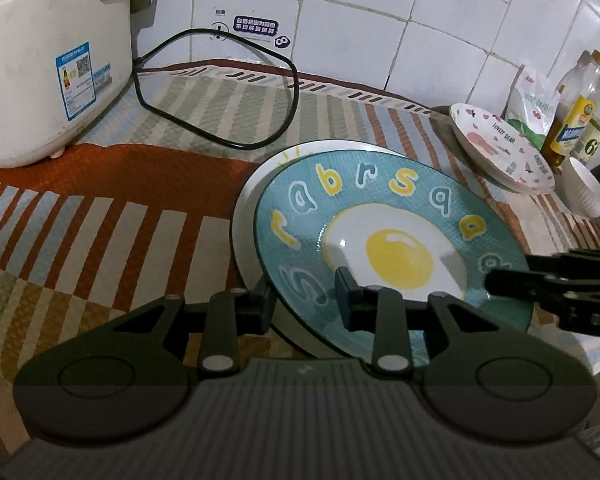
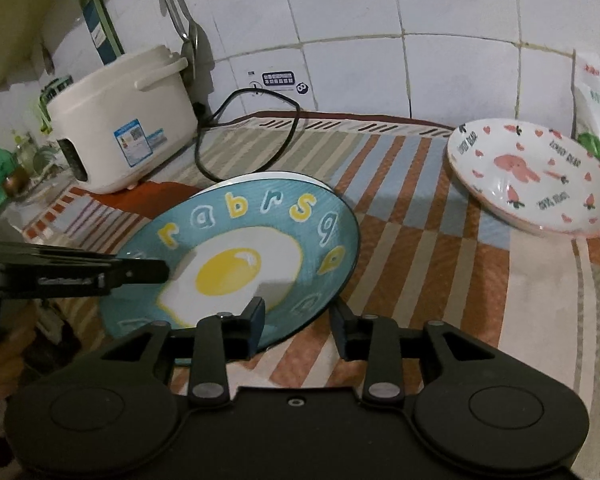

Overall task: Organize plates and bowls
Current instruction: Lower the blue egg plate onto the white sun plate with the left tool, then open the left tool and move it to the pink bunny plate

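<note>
A blue plate [image 1: 380, 216] printed with a fried egg and a ring of letters sits tilted at the centre of the striped cloth [image 1: 100, 232] that covers the bench, its far edge lying over a white plate [image 1: 248, 208] beneath it. In the left wrist view the left gripper [image 1: 306, 300] straddles the near rim of the blue plate at 6 o'clock: one of its fingers [image 1: 346, 292] lies over the plate's upper face and the other sits below and outside the rim, so the rim passes between them, but whether the pads actually press on it cannot be told. In the right wrist view the right gripper [image 2: 298, 328] stands at the plate's 5 o'clock edge; its left finger overlaps the rim while its right finger [image 2: 342, 332] stands clear over the cloth with a plain gap, so these fingers are parted and grip nothing. A pink-patterned plate [image 2: 540, 176] with hearts and a bear lies apart at 2 o'clock. A white rice cooker [image 2: 120, 140] stands at 10 o'clock, its black cord [image 1: 220, 92] looped on the cloth before the tiled wall [image 1: 380, 20]. Oil bottles [image 1: 580, 120] and a white bowl [image 1: 584, 192] stand at 3 o'clock.
</note>
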`<state>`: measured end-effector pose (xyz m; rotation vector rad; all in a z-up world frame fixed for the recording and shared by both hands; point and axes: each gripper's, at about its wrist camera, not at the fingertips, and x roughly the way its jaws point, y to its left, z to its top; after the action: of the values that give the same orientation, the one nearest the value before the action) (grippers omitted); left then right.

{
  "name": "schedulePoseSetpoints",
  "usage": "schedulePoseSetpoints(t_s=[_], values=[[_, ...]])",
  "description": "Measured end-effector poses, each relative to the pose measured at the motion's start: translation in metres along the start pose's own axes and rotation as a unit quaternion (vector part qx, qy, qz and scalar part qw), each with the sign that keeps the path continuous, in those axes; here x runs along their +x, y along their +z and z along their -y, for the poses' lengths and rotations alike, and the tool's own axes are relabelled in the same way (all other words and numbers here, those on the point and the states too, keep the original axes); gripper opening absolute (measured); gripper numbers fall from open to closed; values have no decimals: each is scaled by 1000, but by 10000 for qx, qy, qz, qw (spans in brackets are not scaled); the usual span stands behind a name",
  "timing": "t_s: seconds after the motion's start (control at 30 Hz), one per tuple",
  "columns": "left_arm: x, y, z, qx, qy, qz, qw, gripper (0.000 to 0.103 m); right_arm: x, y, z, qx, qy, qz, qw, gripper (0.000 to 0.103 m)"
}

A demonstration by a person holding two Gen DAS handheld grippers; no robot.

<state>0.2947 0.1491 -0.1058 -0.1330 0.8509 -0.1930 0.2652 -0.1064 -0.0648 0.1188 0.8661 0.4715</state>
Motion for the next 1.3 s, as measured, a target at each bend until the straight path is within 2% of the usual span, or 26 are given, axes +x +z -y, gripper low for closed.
schedulePoseSetpoints(t_s=[0.1, 0.2, 0.57, 0.77, 0.8, 0.87, 0.97, 1.2, 1.3], values=[[0, 1, 0, -15, 12, -33, 10000, 30, -5, 1, 10, 354, 41, 39, 9994, 26], [-2, 2, 2, -2, 59, -70, 10000, 30, -2, 1, 19, 557, 160, 51, 9983, 22], [-13, 4, -1, -109, -219, -396, 9989, 31, 5, 2, 28, 700, 236, 207, 9971, 19], [-18, 3, -1, -104, -166, -598, 9980, 33, 7, 4, 26, 587, 230, 202, 9978, 18], [-17, 1, -2, -84, -121, -599, 9981, 33, 7, 4, 25, 560, 229, 210, 9979, 17], [-17, -1, -3, -102, 1, -564, 9984, 25, 7, 4, 23, 521, 187, 243, 9982, 17], [-18, -2, -3, -151, 94, -491, 9986, 22, 11, 5, 21, 474, 83, 244, 9985, 17], [-13, 1, 2, -13, 426, -405, 9983, 21, 17, 8, 14, 252, -186, 270, 9991, 17], [-14, -1, 8, 197, 655, -278, 9973, 21, 20, 8, 7, -11, -376, 266, 9989, 18]])
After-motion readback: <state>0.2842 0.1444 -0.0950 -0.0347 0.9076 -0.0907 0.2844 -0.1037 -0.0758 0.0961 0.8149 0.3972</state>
